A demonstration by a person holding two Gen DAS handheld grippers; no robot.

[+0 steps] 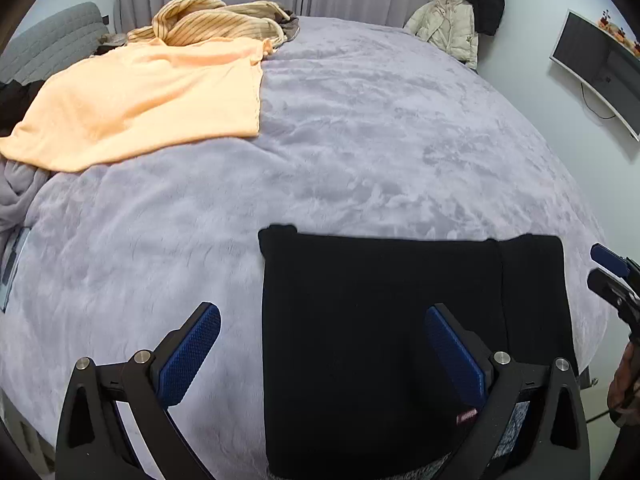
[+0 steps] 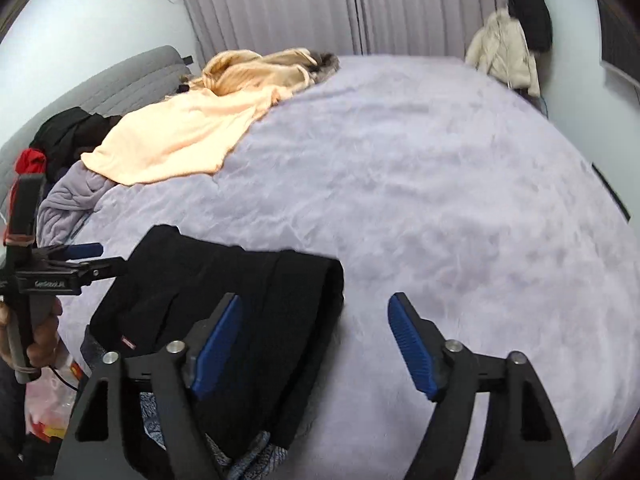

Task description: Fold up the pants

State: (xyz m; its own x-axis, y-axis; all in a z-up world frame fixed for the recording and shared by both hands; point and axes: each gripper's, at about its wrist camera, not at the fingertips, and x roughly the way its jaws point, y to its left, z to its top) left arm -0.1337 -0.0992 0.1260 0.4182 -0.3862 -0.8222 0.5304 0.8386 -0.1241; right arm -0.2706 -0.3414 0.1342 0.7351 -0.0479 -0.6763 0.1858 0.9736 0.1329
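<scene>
Black pants (image 1: 380, 340) lie folded into a flat rectangle near the front edge of the lilac bed cover (image 1: 360, 140); a small red label shows at their near end. My left gripper (image 1: 322, 312) hovers over the pants' left edge, open, with nothing between its blue pads. In the right wrist view the same pants (image 2: 224, 280) lie at the lower left, with a folded thickness along their right side. My right gripper (image 2: 314, 306) stands open above that right edge, nothing held. The left gripper (image 2: 86, 258) also shows there in a hand, and the right gripper (image 1: 608, 268) shows at the left view's right edge.
A peach blanket (image 1: 136, 108) and striped beige clothes (image 1: 216, 20) lie at the far left of the bed, dark and red clothes (image 2: 60, 140) beside them. A pale jacket (image 1: 448, 24) hangs by the far wall, a monitor (image 1: 600, 68) on the right wall. Grey knit fabric (image 2: 248, 456) lies under the pants.
</scene>
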